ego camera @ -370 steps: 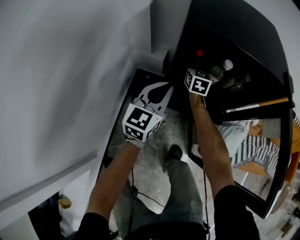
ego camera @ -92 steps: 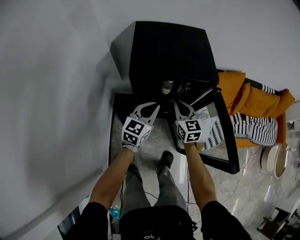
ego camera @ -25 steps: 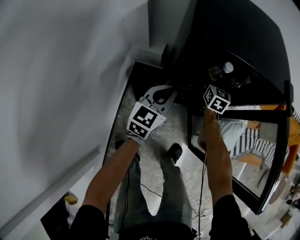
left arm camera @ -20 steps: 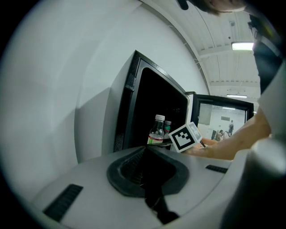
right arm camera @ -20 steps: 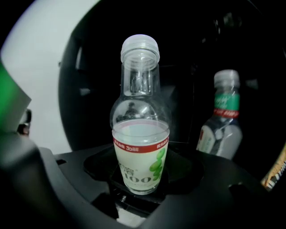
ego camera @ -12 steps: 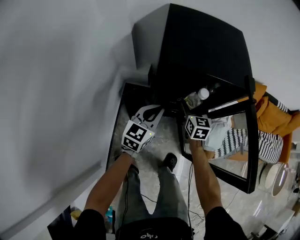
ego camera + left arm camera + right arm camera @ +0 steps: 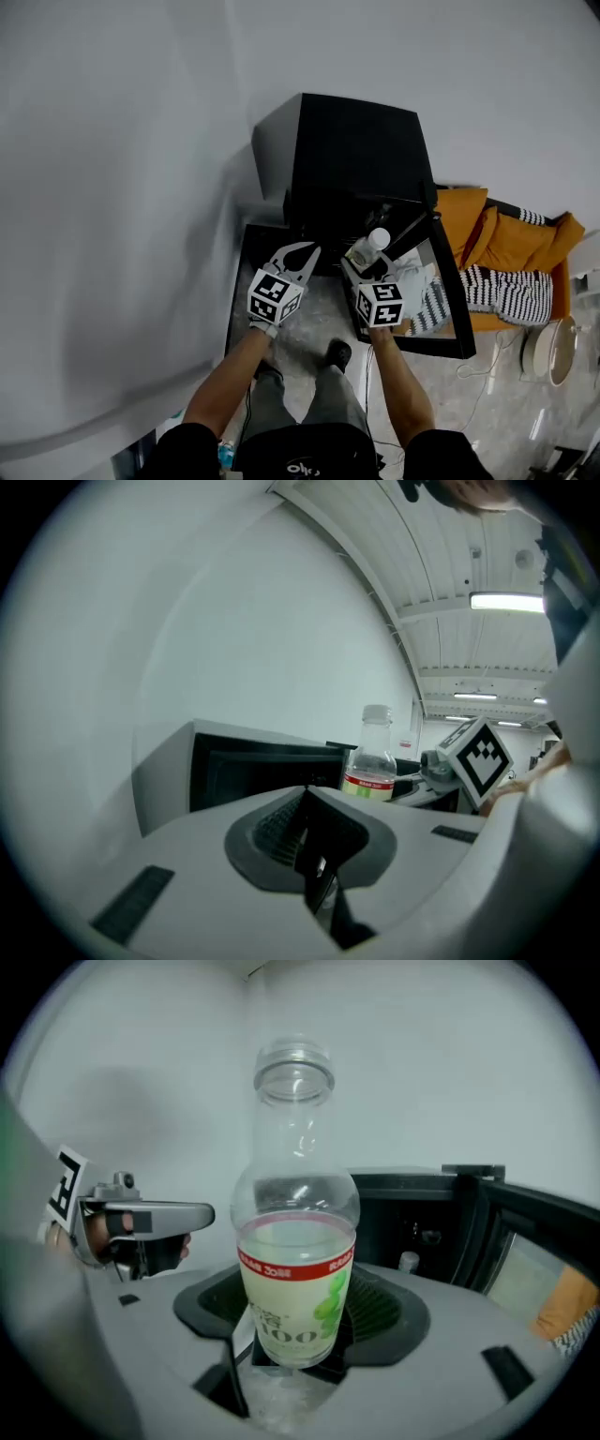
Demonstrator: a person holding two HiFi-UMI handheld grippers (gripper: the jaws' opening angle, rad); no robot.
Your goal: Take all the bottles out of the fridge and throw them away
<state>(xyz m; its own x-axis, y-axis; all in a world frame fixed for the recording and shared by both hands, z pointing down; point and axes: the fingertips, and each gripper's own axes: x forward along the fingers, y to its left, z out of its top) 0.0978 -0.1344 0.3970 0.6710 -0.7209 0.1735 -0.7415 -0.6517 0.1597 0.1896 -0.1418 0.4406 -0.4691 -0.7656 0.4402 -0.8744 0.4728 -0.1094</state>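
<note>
Jaws: right gripper's clench the bottle, now seemingly outside the fridge; left gripper's pressed together.

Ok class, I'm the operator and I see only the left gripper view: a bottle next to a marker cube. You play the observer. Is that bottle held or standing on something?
Observer: Held. The right gripper view shows the right tongs shut on the lower body of the bottle, which is upright.
Operator: Anything left inside?
Observer: That same view shows a small white cap in the fridge. What is under it is too dark to tell.
Operator: Is it shut?
Observer: No. The head view shows its glass door swung open to the right.
</note>
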